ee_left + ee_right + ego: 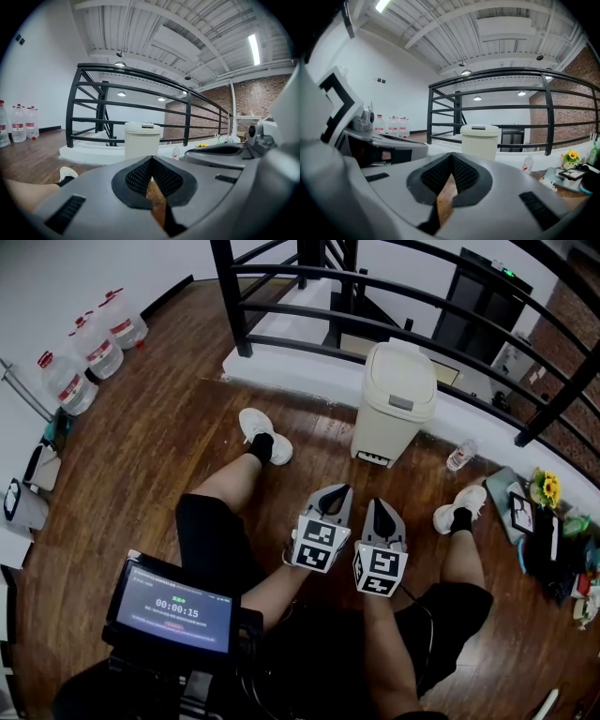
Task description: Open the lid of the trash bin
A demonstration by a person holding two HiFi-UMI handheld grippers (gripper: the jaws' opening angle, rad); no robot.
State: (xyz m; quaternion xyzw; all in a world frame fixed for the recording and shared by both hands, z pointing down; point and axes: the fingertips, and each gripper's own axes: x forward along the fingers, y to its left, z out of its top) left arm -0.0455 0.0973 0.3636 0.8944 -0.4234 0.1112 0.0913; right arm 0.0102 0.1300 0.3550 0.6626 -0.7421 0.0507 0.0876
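Observation:
A cream trash bin (392, 416) stands on the wooden floor by the white ledge under the railing, its lid (401, 371) down. It also shows straight ahead in the left gripper view as the bin (142, 141) and in the right gripper view as the bin (479, 140), some way off. My left gripper (337, 493) and right gripper (378, 507) are held side by side over the person's lap, pointing at the bin and short of it. Both are shut with nothing in them: the left gripper (151, 160) and the right gripper (451, 157) have their jaw tips touching.
A black railing (375, 296) runs behind the bin on a white ledge (300, 371). Large water bottles (89, 348) stand at the far left. A small bottle (460, 455) lies right of the bin, clutter with flowers (544, 489) further right. The person's shoes (264, 435) flank the floor ahead.

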